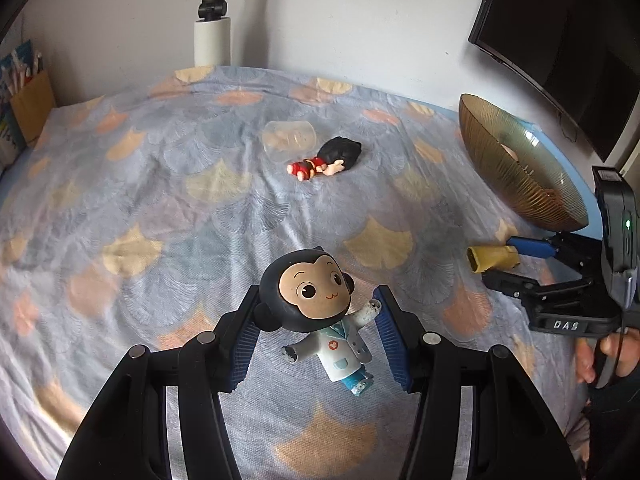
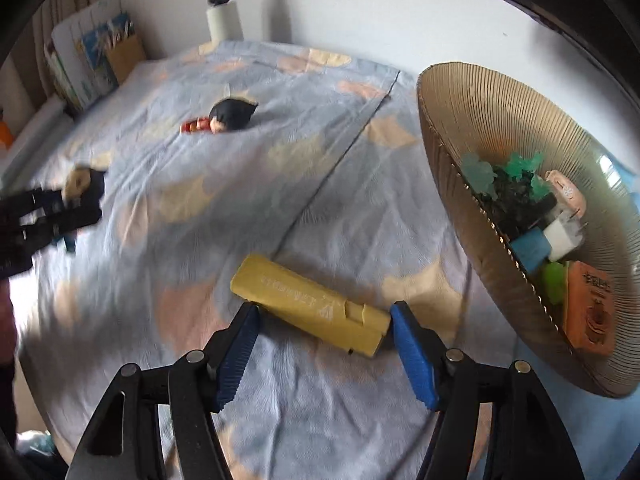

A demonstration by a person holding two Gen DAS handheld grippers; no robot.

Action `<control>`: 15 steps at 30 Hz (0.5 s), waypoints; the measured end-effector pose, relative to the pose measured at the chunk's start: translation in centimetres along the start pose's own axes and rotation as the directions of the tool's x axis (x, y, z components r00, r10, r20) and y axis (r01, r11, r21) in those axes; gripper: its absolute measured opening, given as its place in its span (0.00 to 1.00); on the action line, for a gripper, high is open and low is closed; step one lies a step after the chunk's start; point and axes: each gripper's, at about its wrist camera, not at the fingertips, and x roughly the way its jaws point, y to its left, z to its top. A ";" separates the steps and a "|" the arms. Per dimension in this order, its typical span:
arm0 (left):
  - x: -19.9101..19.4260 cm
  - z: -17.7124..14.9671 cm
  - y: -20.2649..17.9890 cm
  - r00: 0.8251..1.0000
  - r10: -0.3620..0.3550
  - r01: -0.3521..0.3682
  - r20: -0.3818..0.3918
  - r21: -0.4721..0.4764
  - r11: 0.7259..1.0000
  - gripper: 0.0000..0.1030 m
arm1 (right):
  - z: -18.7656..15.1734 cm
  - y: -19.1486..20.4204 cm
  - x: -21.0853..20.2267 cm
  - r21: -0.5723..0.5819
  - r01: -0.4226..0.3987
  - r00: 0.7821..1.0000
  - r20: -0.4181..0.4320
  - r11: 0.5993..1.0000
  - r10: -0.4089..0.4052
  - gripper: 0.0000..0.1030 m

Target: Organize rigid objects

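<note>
Blue pads [image 1: 390,336] of the left claw [image 1: 316,336] stand apart around a monkey doll [image 1: 320,316] lying on the cloth [image 1: 160,200]; its raised hand touches the right pad, though a firm grip is hard to tell. Right claw [image 2: 324,344] gapes around a yellow block [image 2: 312,304], pads just clear of its ends. Beside it to the right, a ribbed bowl [image 2: 480,120] holds blurred small things, its edge cut off. Beyond both claws lies a red figure [image 1: 328,160].
</note>
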 end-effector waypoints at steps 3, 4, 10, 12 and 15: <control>0.0 0.1 -0.1 1.000 0.021 -0.021 0.007 0.012 1.000 0.51 | -0.6 0.5 -0.7 -0.014 -0.007 1.000 0.009 1.000 0.007 0.43; 0.1 0.1 0.0 1.000 0.021 -0.021 0.003 0.005 1.000 0.51 | -0.8 0.7 -1.0 -0.015 -0.018 1.000 0.006 1.000 0.019 0.31; -0.2 -0.1 0.0 1.000 0.011 -0.011 0.006 0.007 1.000 0.51 | -3.4 4.7 -3.1 -0.061 -0.048 0.999 -0.027 0.997 0.046 0.27; -0.3 -0.2 -0.1 1.000 0.001 -0.001 0.007 0.006 1.000 0.51 | -3.1 4.4 -2.6 -0.008 -0.041 0.999 -0.030 0.999 0.040 0.37; -0.2 -0.3 -0.2 1.000 0.007 -0.007 0.004 0.014 1.000 0.51 | -2.2 2.9 -2.0 0.117 -0.107 0.994 0.005 0.987 0.107 0.51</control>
